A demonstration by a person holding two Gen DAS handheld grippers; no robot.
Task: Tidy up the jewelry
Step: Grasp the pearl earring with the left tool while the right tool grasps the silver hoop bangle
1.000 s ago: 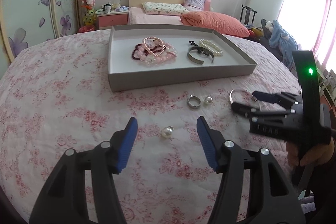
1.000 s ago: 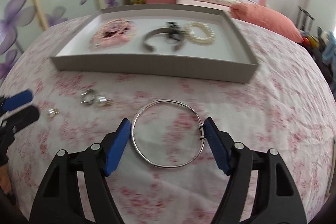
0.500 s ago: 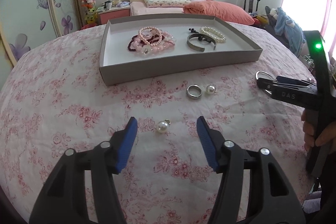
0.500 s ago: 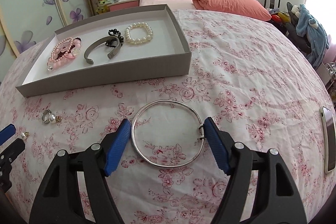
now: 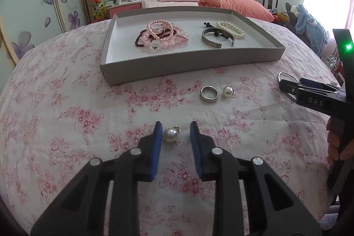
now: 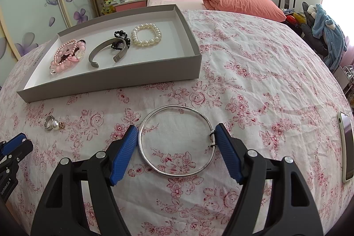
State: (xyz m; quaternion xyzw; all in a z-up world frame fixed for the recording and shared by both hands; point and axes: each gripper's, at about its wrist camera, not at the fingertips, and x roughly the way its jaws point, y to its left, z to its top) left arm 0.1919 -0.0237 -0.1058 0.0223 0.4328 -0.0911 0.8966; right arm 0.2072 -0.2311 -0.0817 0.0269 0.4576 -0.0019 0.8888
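A grey tray (image 5: pixel 192 61) on the floral cloth holds pink bead bracelets (image 5: pixel 162 35), a metal cuff (image 5: pixel 215 38) and a pearl bracelet (image 5: pixel 231 29). My left gripper (image 5: pixel 174 133) is open, narrowed around a pearl pendant (image 5: pixel 170 135) lying on the cloth; the left pad is close to it. A silver ring (image 5: pixel 209 93) and a loose pearl (image 5: pixel 227 91) lie beyond. My right gripper (image 6: pixel 176 136) is shut on a thin silver bangle (image 6: pixel 177 139), both pads against its sides. The tray also shows in the right wrist view (image 6: pixel 110 79).
A phone (image 6: pixel 346 144) lies at the right edge of the cloth. The right gripper's body (image 5: pixel 320 96) reaches in from the right in the left wrist view. A bed with pillows stands behind the table.
My left jaws have narrowed around the pearl pendant. The right gripper keeps the bangle between its pads and has swung rightward relative to the tray.
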